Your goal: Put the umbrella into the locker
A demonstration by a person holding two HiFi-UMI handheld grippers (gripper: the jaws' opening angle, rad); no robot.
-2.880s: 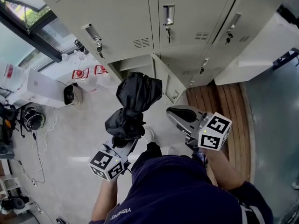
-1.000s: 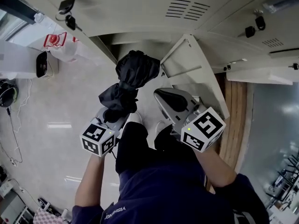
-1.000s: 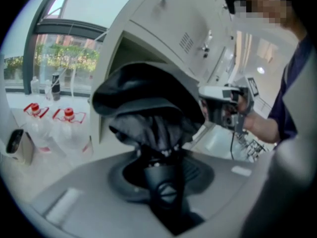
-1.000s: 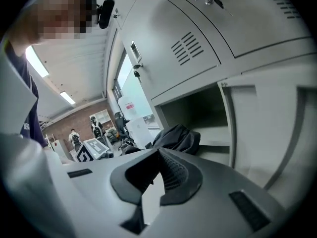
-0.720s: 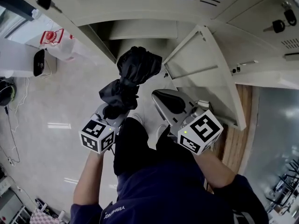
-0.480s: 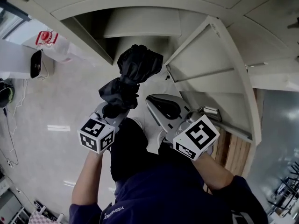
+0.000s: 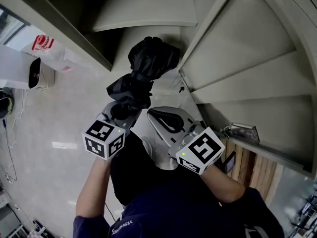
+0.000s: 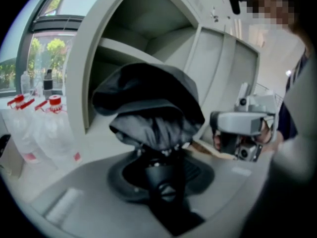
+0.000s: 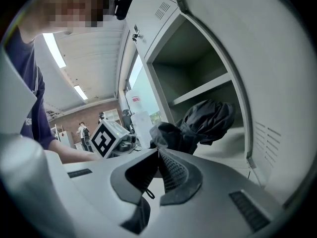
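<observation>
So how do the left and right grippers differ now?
The left gripper is clamped on the folded black umbrella; the right gripper is shut, empty. The left gripper is farther from the open locker door; the right gripper is beside it. Both point toward the locker.

Umbrella (image 7: 148,66): black, folded, canopy fabric loose and bunched. Handle end clamped in the left gripper (image 7: 123,112), canopy end tilted up toward the locker (image 7: 143,16). Locker: pale grey metal, door (image 7: 247,58) swung open at right, one shelf (image 7: 148,9) inside. Umbrella sits at the opening, below the shelf; whether it has passed the front edge is unclear.
</observation>
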